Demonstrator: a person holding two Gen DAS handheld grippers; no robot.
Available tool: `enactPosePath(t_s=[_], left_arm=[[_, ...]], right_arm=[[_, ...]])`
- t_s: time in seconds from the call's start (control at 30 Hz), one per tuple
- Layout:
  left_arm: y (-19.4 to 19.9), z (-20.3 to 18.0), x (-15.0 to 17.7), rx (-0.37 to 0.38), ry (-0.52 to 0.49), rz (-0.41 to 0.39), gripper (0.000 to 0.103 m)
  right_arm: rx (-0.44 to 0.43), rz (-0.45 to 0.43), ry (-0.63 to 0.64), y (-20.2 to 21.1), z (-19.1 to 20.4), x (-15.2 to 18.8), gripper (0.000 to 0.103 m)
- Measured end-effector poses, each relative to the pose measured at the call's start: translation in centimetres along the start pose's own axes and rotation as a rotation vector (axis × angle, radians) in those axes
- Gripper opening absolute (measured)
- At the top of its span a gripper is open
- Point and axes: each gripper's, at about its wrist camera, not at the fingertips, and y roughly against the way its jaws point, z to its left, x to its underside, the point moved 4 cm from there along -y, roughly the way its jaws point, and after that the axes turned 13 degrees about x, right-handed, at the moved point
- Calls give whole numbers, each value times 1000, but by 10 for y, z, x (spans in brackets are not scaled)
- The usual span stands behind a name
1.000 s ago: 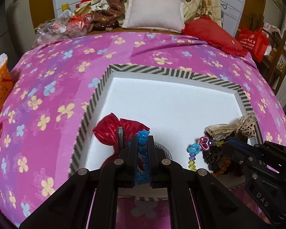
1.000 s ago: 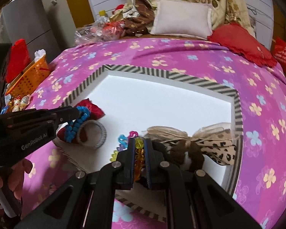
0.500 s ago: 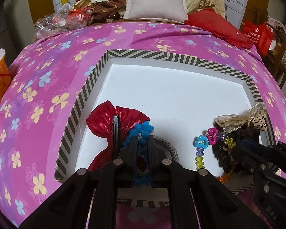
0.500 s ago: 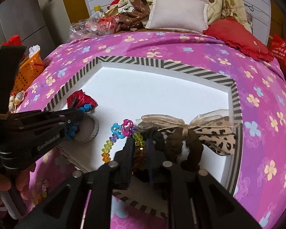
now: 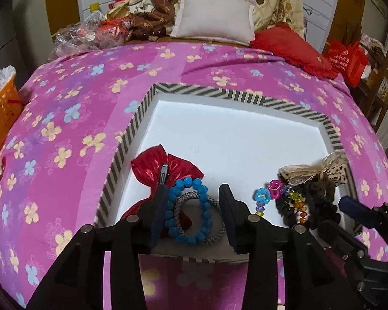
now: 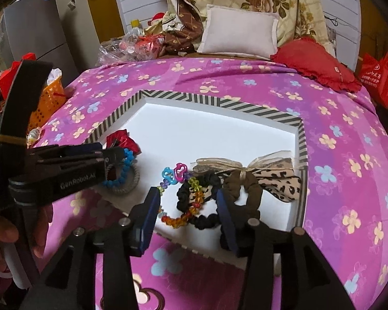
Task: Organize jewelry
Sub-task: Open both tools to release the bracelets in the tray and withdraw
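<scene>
A white tray with a striped rim (image 5: 219, 93) (image 6: 219, 101) lies on the bed. My left gripper (image 5: 193, 194) is open over its near left corner; the blue bead bracelet (image 5: 204, 208) lies free between the jaws on a grey woven bangle (image 5: 216, 233), by a red bow clip (image 5: 152, 166). My right gripper (image 6: 188, 195) is open over the near edge; the multicoloured bead bracelet (image 6: 191, 201) lies between the jaws on a black scrunchie (image 6: 209, 180). A brown scrunchie (image 6: 253, 183) and a leopard bow (image 6: 276, 178) lie to its right.
The tray sits on a pink flowered bedspread (image 5: 64, 118). Pillows (image 5: 214, 20) and a red cushion (image 5: 292, 46) are at the far end. An orange basket (image 5: 0, 113) stands left of the bed. The left gripper shows at the left in the right wrist view (image 6: 104, 159).
Both grippers were shut on their bracelets, lowered them into the tray, and have now opened. The blue bracelet and the multicoloured bracelet rest in the tray.
</scene>
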Motion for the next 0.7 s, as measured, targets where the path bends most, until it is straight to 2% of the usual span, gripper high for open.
enactPosePath(t_s=[0.37, 0.7], left_arm=[[38, -4, 9, -2, -9, -46, 24], [61, -9, 37, -20, -30, -69, 24]], right_arm=[[-12, -21, 11, 23, 12, 11, 53], [-10, -17, -14, 39, 13, 31, 59]])
